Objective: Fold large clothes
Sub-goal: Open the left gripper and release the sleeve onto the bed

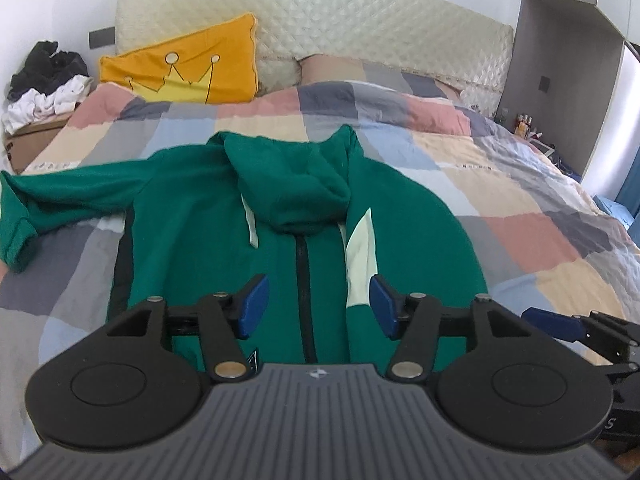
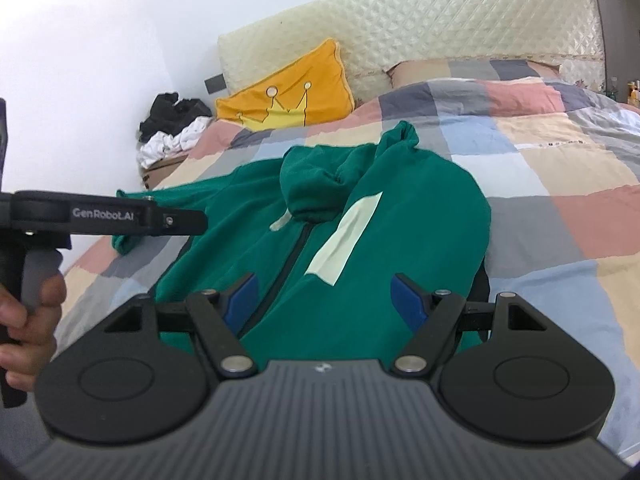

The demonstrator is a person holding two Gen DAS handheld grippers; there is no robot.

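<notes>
a green hoodie [image 1: 280, 216] lies front up on the bed's patchwork quilt [image 1: 500, 184], zip running down its middle and the hood [image 1: 288, 184] flopped forward over the collar. a pale patch [image 1: 360, 256] sits just right of the zip, and white drawstrings hang at either side of the neck. one sleeve [image 1: 48, 200] stretches out flat toward the left edge of the quilt; the other side of the garment looks tucked in (its edge forms a rounded curve, and no sleeve shows there). the left gripper [image 1: 318, 304] hovers over the lower chest of the hoodie with its blue pads [image 1: 252, 306] spread wide and nothing between them. the right gripper [image 2: 320, 300] is likewise spread wide above the hoodie's lower half, holding nothing. in the right wrist view the left tool's body and the person's hand [image 2: 28, 320] on its grip appear at the left edge. an orange crown pillow [image 1: 192, 64] leans against the quilted headboard [image 1: 360, 16], and a heap of dark and white clothes [image 1: 44, 80] sits on a cardboard box beside the bed.
</notes>
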